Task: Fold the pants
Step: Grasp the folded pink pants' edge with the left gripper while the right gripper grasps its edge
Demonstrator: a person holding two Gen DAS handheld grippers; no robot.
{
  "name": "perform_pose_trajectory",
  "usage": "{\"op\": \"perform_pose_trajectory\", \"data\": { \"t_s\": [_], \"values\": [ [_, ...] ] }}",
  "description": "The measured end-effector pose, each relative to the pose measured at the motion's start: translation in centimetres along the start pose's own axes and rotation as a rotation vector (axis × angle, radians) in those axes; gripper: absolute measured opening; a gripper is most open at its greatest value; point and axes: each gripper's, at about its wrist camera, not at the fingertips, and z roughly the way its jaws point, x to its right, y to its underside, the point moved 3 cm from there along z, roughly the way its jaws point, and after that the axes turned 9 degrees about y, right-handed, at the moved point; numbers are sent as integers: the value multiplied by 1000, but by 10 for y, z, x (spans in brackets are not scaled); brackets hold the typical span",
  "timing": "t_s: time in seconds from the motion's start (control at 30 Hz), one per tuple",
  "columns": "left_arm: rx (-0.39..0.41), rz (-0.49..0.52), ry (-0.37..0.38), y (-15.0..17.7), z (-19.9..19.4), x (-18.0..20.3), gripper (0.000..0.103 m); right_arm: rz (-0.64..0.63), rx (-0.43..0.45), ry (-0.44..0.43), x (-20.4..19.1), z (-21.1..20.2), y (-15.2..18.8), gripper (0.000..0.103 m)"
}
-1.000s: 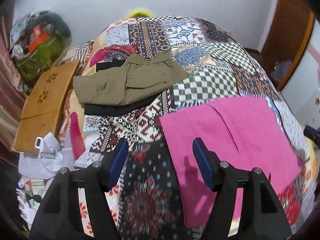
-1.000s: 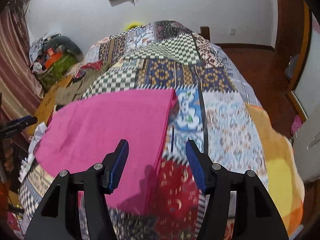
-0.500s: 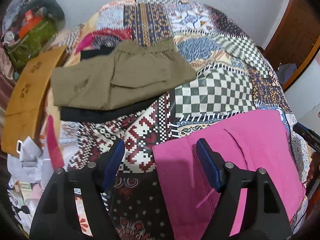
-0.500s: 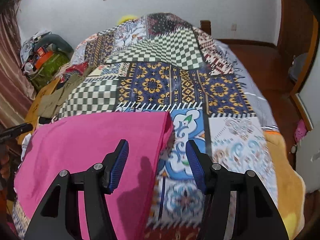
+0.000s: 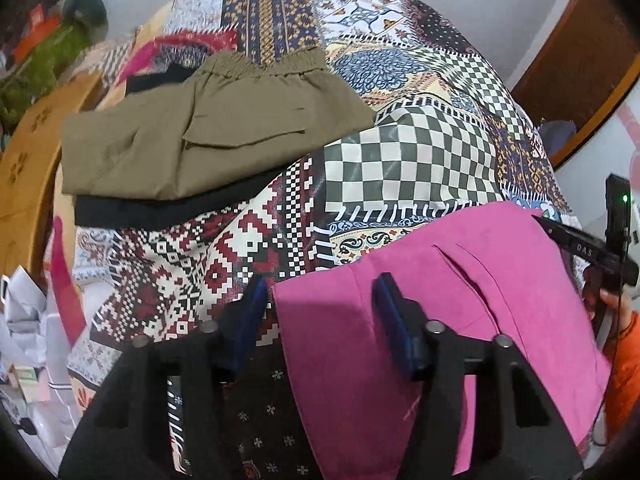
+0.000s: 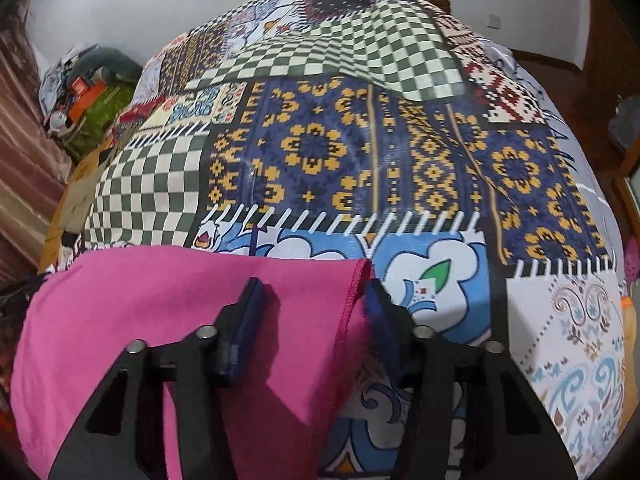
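Left wrist view: the pink pants [image 5: 460, 320] lie flat on the patchwork bedspread [image 5: 400, 160] at the near edge of the bed, long axis running left to right. The left gripper [image 5: 320, 312] straddles the left far corner of the pants; one pad sits on the bedspread just left of the cloth edge, the other over the pink cloth. The jaws are closing, with the cloth edge between them, and the pads do not yet press on it

Right wrist view: the right gripper [image 6: 312, 316] straddles the right far corner, where the stitched hem [image 6: 352, 292] runs near to far. One pad is over the cloth, the other on the bedspread just right of the hem. These jaws are also closing around the edge, not yet pinching

Each hand is nearest its own end of the pants, so the coming lift likely depends on both corners being caught evenly

A folded olive garment [image 5: 208, 128] on a black one [image 5: 160, 212] lies well apart, at the far left
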Motion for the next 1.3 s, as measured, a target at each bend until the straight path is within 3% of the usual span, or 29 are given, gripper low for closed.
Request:
{"op": "perform_pose_trajectory", "data": {
  "t_s": [0.07, 0.2, 0.27, 0.3, 0.4, 0.57, 0.63, 0.73, 0.9, 1.0, 1.13, 1.23, 1.3],
  "values": [
    [21, 38, -48, 2, -1, 5, 51, -28, -2, 17, -2, 1, -1, 23],
    [51, 74, -149, 5, -3, 7, 47, -77, 0, 60, -5, 5, -3, 11],
    [37, 62, -244, 7, 1, -3, 29, -96, 4, 78, -6, 7, -6, 10],
    [20, 42, -257, 9, 4, -9, 26, -105, 5, 90, -7, 8, -6, 9],
    [-12, -56, -151, 11, 2, -31, 26, -126, 6, 119, -9, 7, -5, 9],
    [8, -35, -169, 9, -22, -37, 26, -141, -17, 151, -11, 0, -6, 11],
    [33, -14, -173, 7, -35, -34, 32, -136, 0, 168, -11, -10, -10, 12],
    [81, 9, -163, 0, -50, -22, 47, -144, 50, 178, -15, -37, -15, 14],
    [138, 54, -126, -15, -67, 3, 53, -177, 137, 123, -38, -87, -19, 25],
    [156, 89, -89, -23, -71, 23, 62, -216, 190, 76, -61, -109, -17, 36],
    [164, 149, -55, -28, -70, 47, 70, -248, 199, -16, -96, -116, -19, 44],
    [148, 179, -46, -28, -62, 58, 79, -251, 174, -88, -116, -108, -18, 58],
    [122, 178, -35, -28, -54, 59, 80, -247, 150, -129, -130, -101, -14, 61]
  ]
}}
